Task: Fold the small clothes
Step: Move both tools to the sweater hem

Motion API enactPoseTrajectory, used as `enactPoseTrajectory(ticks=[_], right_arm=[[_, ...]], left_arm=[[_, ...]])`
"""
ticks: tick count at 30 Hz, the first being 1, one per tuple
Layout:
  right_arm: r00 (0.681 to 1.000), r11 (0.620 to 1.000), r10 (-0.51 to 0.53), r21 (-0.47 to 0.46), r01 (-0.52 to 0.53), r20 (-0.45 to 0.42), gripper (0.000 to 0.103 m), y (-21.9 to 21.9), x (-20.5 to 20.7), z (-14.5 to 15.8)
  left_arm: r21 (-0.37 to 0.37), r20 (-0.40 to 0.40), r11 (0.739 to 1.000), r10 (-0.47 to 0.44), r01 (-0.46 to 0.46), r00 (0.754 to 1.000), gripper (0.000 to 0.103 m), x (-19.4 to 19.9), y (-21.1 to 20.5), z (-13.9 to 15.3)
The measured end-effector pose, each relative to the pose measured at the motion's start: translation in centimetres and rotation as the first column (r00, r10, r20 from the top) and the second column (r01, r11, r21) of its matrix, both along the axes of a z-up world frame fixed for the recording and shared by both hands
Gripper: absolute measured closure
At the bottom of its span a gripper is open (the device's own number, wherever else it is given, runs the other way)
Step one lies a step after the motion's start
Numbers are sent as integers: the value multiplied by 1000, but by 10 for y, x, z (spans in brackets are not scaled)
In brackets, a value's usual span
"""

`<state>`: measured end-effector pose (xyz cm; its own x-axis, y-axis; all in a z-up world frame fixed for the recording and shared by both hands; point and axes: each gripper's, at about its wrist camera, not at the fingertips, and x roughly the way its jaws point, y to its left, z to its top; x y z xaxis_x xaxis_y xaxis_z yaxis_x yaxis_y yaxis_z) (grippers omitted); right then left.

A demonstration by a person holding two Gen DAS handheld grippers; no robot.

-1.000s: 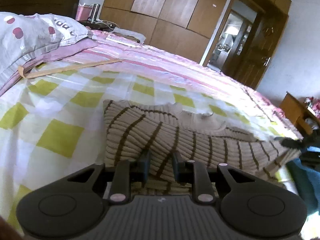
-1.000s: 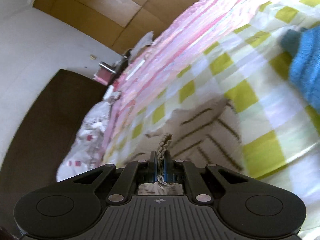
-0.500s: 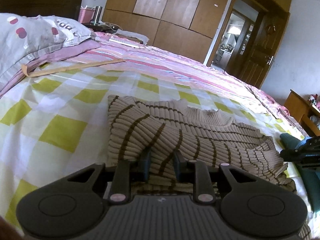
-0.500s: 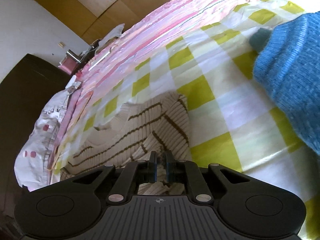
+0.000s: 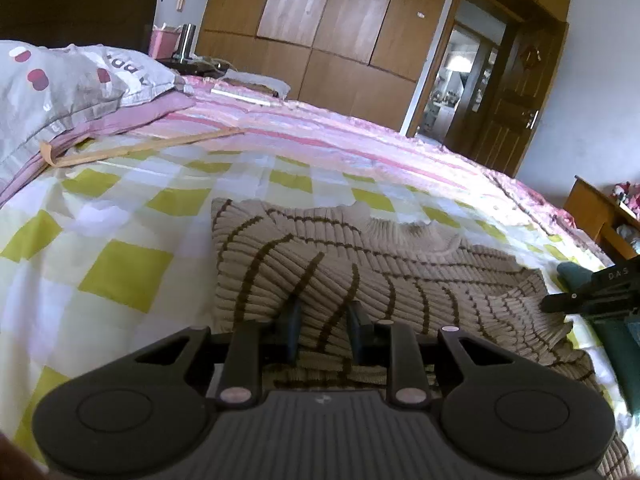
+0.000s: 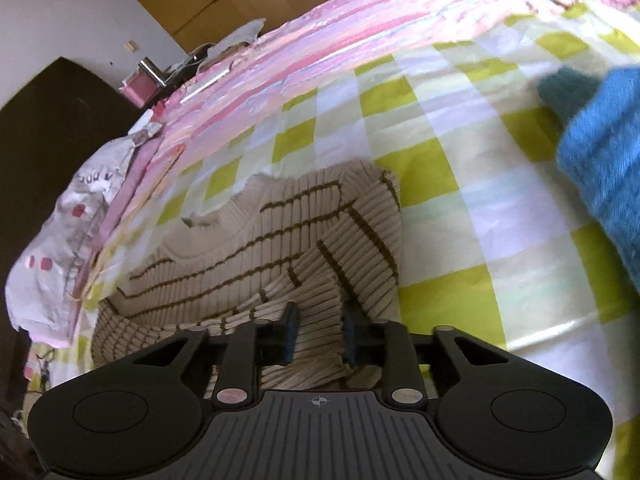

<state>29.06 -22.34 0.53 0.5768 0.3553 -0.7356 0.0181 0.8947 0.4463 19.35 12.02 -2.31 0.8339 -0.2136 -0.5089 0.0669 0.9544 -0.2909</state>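
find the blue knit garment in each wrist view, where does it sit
Left wrist: the blue knit garment shows only as a dark teal sliver at the right edge, behind the right gripper.
Right wrist: it fills the right edge, on the checked sheet.
Shared landmark: the striped beige sweater, low centre in both.

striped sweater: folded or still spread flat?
Folded. The striped sweater lies doubled on the bed, stripes crossing where one layer overlaps another.

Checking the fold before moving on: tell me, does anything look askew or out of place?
The striped sweater lies bunched, its sleeve folded diagonally across the body, hem rumpled by the right tongs. Nothing spilled or damaged.
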Motion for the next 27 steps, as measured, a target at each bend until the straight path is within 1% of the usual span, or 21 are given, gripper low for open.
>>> enactPoseTrajectory(ticks=[1,4,5,7,9,11,13,14,16,18,19,23,24,27], right_arm=[[1000,1000,8,-13,-8,17,100,2,-2,4],[995,999,38,-16,-37,89,101,7,-7,21],[992,999,48,-20,-46,114,101,9,-8,28],[989,998,54,-24,-51,137,101,11,-6,35],[989,999,45,-35,-41,144,101,12,-3,35],[990,999,35,-37,-30,140,101,11,2,34],[990,1000,13,-29,-9,140,101,8,5,30],[991,999,13,-46,-7,131,101,8,6,25],[995,993,3,-121,10,101,101,10,7,11],[997,990,2,-141,9,74,100,10,9,-1],[997,990,3,-142,8,78,100,11,9,-4],[995,981,26,-196,-7,96,98,19,7,0],[995,980,25,-197,-4,101,93,19,6,3],[986,979,-15,-199,48,166,93,16,-7,20]], left_arm=[[-3,11,1000,3,-3,1000,71,-1,0,2],[-6,43,1000,16,-16,999,71,-2,1,6],[-7,44,1000,19,-18,999,71,0,1,7],[-9,38,1000,25,-25,999,71,1,3,6],[-10,39,1000,25,-24,999,71,1,3,5],[6,38,1000,18,-18,999,71,1,2,5],[29,15,999,17,-18,1000,71,4,0,1],[33,3,999,18,-18,1000,71,6,0,-2],[46,2,999,13,-13,1000,71,6,-1,-5],[53,2,999,11,-11,1000,70,6,-1,-4],[51,2,999,11,-11,1000,70,6,-1,-4],[44,14,999,12,-13,1000,71,2,1,-1],[46,22,999,13,-14,1000,71,0,1,1],[50,46,999,19,-21,999,71,-2,2,5]])
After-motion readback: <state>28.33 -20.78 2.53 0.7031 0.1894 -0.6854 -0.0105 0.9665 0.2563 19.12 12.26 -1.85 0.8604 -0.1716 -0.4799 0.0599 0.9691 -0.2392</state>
